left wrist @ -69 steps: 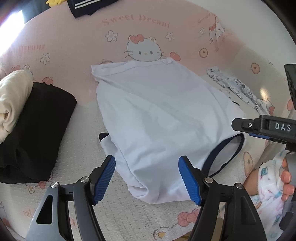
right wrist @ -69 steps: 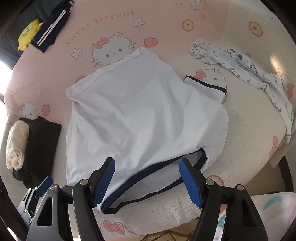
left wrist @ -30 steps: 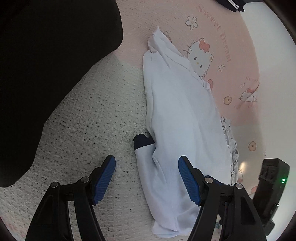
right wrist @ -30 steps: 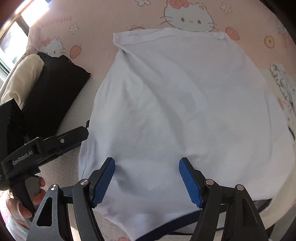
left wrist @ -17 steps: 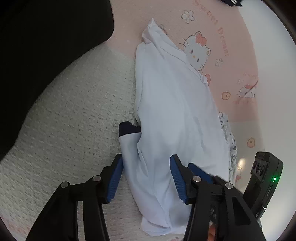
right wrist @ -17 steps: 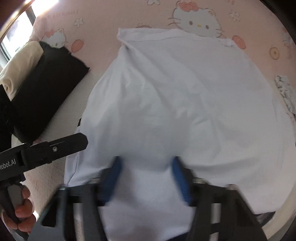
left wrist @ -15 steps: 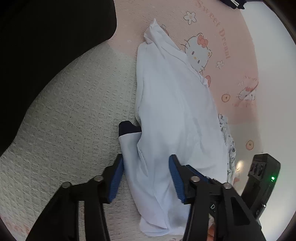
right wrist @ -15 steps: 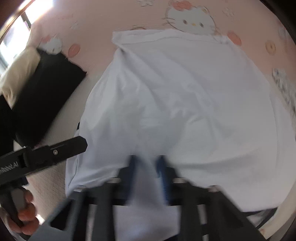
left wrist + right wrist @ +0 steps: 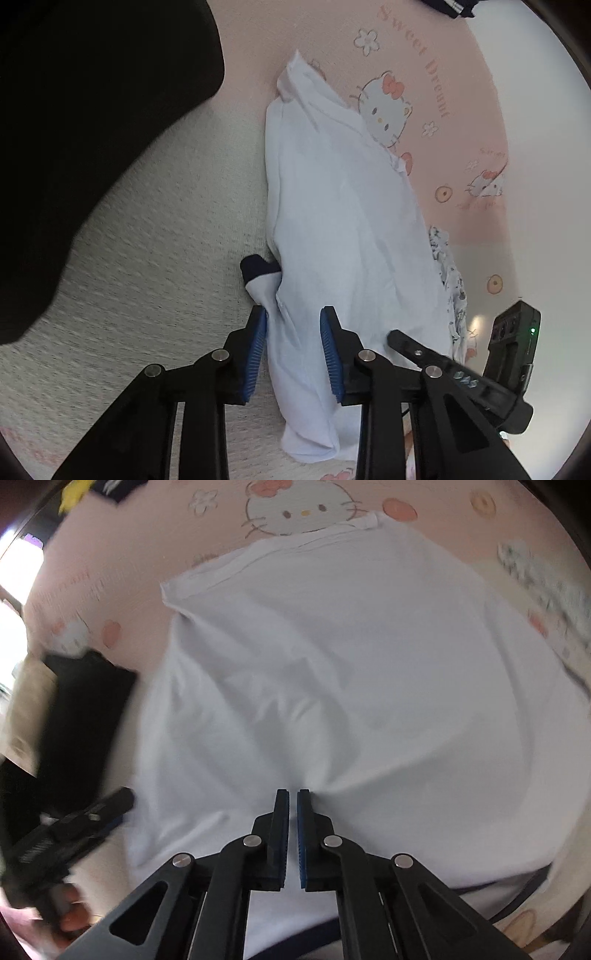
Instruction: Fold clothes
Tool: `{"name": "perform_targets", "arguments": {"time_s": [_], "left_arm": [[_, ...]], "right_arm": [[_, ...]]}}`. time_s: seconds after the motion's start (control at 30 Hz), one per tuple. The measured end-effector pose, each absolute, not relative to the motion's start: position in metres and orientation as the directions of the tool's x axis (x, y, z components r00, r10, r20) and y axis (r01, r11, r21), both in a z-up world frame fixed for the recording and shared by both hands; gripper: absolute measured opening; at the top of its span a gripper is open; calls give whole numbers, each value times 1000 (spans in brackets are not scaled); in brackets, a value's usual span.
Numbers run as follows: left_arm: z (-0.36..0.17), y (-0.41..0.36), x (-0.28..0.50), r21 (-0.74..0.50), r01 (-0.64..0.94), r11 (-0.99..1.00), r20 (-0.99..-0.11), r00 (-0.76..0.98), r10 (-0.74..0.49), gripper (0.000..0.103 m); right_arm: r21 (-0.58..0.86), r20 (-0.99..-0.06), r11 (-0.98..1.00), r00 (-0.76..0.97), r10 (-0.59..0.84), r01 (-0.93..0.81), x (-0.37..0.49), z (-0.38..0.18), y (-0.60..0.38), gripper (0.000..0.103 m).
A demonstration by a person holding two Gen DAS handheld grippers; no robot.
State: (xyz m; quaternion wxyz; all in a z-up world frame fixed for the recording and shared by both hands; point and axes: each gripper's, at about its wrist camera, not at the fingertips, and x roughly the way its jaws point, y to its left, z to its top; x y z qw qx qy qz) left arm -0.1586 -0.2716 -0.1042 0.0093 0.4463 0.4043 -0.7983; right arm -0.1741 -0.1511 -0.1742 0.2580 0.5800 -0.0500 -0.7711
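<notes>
1. A white shirt (image 9: 332, 672) with dark blue trim is spread across the middle of a bed cover (image 9: 166, 258) printed with cartoon cats.
2. The right gripper (image 9: 292, 834) is set low on the near part of the shirt. Its blue pads (image 9: 302, 842) are pressed almost together, and a pinch of white cloth is clamped between them; creases are seen to run out from the tips.
3. The left gripper (image 9: 291, 350) is placed at the shirt's side edge, just below the blue-cuffed sleeve (image 9: 258, 275). Its pads (image 9: 255, 354) are held apart, with a ridge of the shirt's edge lying between them; the left pad is touched by the cloth, but no firm clamping is shown.
4. In the left wrist view the right gripper is seen just beside the left one, over the same near end of the shirt.
5. A folded black garment (image 9: 85, 716) is located to the left of the shirt, with a cream one (image 9: 26, 709) beside it.
6. A patterned white garment (image 9: 448, 280) is located along the shirt's right side.
</notes>
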Motion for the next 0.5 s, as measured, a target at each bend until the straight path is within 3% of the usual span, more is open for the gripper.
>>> {"name": "perform_targets", "arguments": {"time_s": [0.2, 0.27, 0.3, 0.33, 0.4, 0.5], "left_arm": [[-104, -272, -154, -564, 391, -727, -778, -546, 310, 28], [-104, -271, -153, -534, 395, -748, -800, -523, 295, 28], [-104, -271, -152, -519, 397, -757, -810, -511, 287, 29], [-104, -271, -151, -503, 398, -767, -820, -500, 279, 31], [-103, -270, -150, -473, 395, -787, -838, -476, 265, 54], [-94, -251, -146, -455, 317, -832, -840, -463, 283, 60]], "right_arm": [[531, -801, -821, -193, -567, 208, -168, -170, -107, 6], [551, -795, -819, -201, -573, 159, -164, -171, -89, 22], [547, -798, -826, -211, -564, 139, -162, -170, -80, 38], [534, -806, -833, -211, -553, 145, -162, -170, -79, 47], [510, -820, -846, -211, -533, 154, -161, -168, -76, 48], [589, -788, -802, -150, -597, 102, -157, -176, -62, 49]]}}
